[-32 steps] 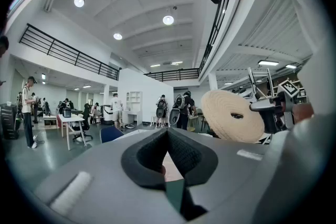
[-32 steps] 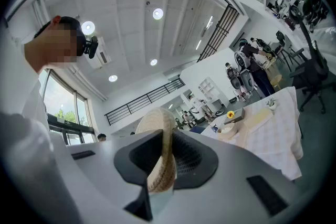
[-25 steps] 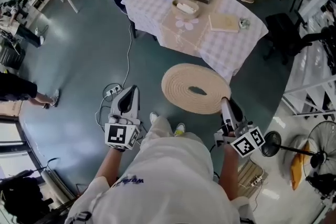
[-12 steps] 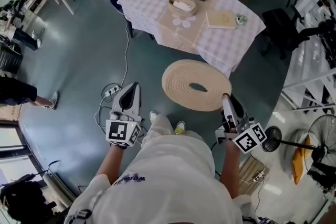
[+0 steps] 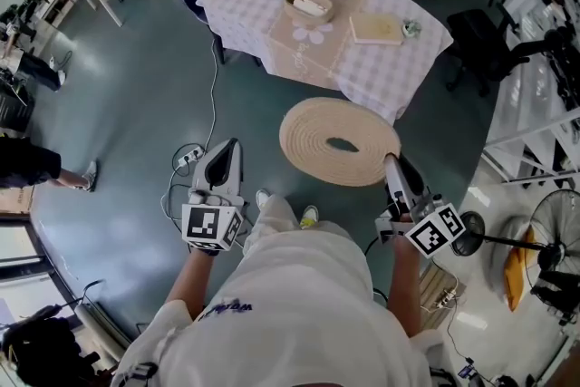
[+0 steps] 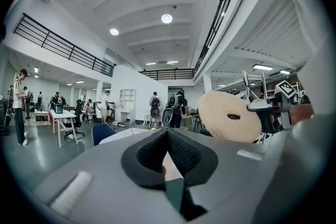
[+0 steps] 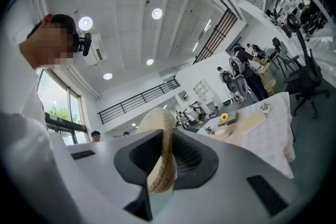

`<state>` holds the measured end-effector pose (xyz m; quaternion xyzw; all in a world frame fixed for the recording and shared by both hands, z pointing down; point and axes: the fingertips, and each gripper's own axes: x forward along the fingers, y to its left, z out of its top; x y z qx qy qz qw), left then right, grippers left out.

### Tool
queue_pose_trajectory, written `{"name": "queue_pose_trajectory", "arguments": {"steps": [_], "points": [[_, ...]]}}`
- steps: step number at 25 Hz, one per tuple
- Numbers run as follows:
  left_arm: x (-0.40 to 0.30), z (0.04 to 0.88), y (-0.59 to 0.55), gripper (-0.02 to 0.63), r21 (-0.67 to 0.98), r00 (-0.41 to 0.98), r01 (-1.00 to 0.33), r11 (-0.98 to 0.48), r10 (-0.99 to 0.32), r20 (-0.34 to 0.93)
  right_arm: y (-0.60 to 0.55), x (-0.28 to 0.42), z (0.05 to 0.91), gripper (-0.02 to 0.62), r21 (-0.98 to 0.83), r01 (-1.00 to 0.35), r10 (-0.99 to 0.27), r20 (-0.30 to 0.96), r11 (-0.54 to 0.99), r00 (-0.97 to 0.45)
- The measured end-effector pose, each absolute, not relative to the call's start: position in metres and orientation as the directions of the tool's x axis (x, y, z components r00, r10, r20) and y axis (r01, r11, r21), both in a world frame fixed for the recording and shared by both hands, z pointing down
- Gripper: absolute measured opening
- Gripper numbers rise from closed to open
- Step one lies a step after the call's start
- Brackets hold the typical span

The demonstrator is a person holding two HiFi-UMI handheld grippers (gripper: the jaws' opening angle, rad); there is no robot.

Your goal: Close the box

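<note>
The right gripper [image 5: 391, 164] is clenched on the rim of 1 round woven disc [image 5: 313, 127], which it holds out in front of the person, above the floor. The left gripper [image 5: 227, 151] hangs beside it, jaws together on nothing. Well ahead, 1 open basket [image 5: 308, 7] sits on the checked table [image 5: 240, 0], apart from the disc.

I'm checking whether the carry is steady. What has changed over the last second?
Very little. In the head view the table has slid slightly up and left. The right claw still grips the rim of the round woven mat; the left claw still holds nothing. Nothing taken or released.
</note>
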<state>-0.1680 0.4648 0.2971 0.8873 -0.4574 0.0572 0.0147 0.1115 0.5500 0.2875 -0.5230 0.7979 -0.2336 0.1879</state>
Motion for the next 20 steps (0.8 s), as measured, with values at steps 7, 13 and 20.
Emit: {"name": "queue_pose_trajectory", "arguments": {"steps": [7, 13, 20], "points": [[-0.164, 0.295, 0.470, 0.000, -0.029, 0.555, -0.827, -0.562, -0.823, 0.119, 0.549, 0.121, 0.295, 0.060, -0.594, -0.731, -0.920, -0.041, 0.335, -0.389], [-0.170, 0.297, 0.466, 0.000, -0.033, 0.533, -0.838, -0.544, -0.831, 0.159, 0.534, 0.120, 0.303, 0.060, -0.625, -0.713, -0.917, -0.011, 0.318, -0.399], [-0.168, 0.309, 0.439, 0.000, -0.026, 0.523, -0.844, -0.536, -0.832, 0.188, 0.499, 0.129, 0.311, 0.060, -0.640, -0.710, -0.918, 0.018, 0.293, -0.395]]}}
